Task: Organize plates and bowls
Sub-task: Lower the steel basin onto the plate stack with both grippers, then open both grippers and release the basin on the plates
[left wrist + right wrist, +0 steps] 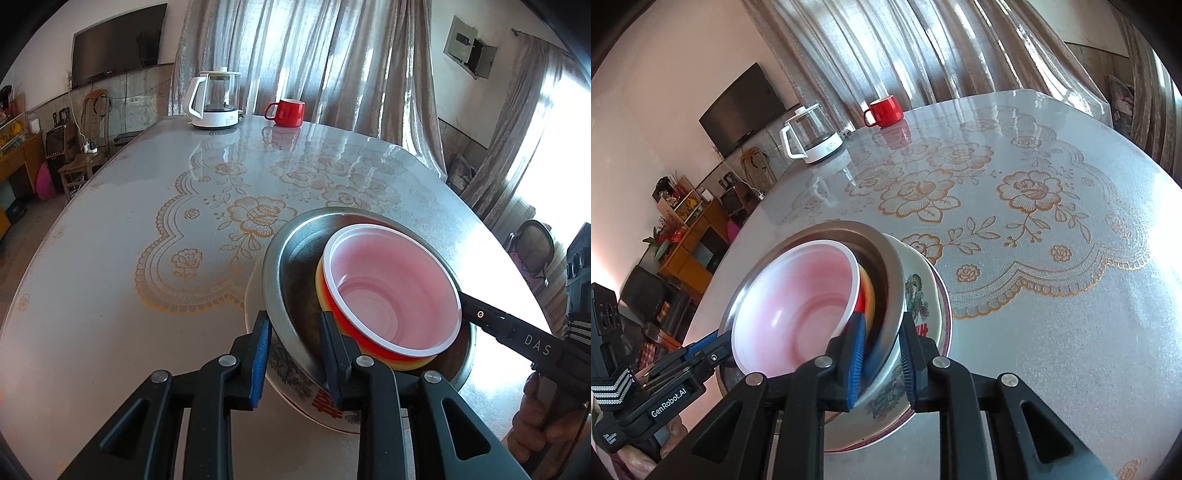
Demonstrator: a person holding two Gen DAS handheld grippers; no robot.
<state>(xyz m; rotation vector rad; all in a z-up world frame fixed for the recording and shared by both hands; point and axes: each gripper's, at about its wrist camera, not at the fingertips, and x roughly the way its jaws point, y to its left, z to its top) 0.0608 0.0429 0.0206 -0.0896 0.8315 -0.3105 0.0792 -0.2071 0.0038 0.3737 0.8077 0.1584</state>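
Note:
A steel bowl [299, 266] [890, 280] rests on a flower-patterned ceramic plate [314, 406] [923, 291] near the table's front edge. Inside it sits a tilted red bowl [391, 280] [798, 295] with a white, pink-tinted inside, nested in a yellow one. My left gripper [295, 321] is shut on the steel bowl's near rim, one finger inside and one outside. My right gripper [884, 321] clamps the same bowl's rim on the opposite side. Each gripper also shows in the other's view, the right gripper [465, 299] reaching in from the right and the left gripper [724, 338] from the left.
The table [110, 295] [1034, 332] wears a glossy lace-print cover. A white glass kettle [214, 101] [812, 136] and a red mug [288, 112] [886, 110] stand at its far edge. Curtains hang behind; chairs and a cabinet stand off to the side.

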